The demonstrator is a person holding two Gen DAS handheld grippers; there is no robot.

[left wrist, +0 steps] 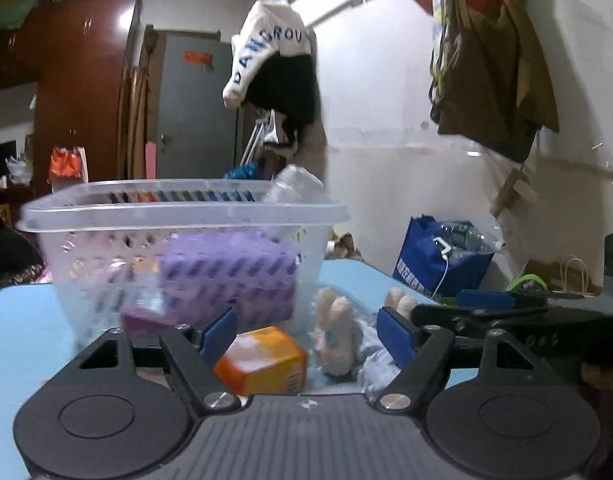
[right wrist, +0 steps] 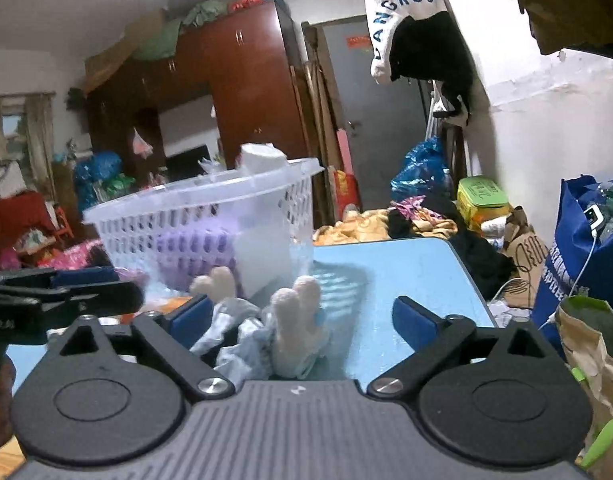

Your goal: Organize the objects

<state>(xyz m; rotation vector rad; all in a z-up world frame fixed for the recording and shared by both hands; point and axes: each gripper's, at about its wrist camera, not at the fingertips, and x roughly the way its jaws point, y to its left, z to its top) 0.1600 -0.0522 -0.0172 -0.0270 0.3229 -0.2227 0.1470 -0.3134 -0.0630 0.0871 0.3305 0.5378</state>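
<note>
A clear plastic basket [left wrist: 178, 216] stands on the light blue table [left wrist: 18, 320] and holds a purple box [left wrist: 230, 276] and a clear bottle [left wrist: 294, 184]. My left gripper [left wrist: 310, 332] is open, its jaws either side of an orange and white box [left wrist: 266, 360] lying on the table. A plush toy in pale blue cloth [left wrist: 338, 340] lies to the right of that box. In the right wrist view my right gripper [right wrist: 302, 320] is open around the plush toy [right wrist: 294, 320], with the basket [right wrist: 210, 208] behind it.
A blue bag with bottles [left wrist: 438, 260] stands right of the table; it also shows in the right wrist view [right wrist: 578, 256]. Clothes hang on the white wall [left wrist: 494, 60]. A brown wardrobe [right wrist: 242, 92] and a grey door [left wrist: 194, 112] are behind. A paper bag [right wrist: 594, 344] is near right.
</note>
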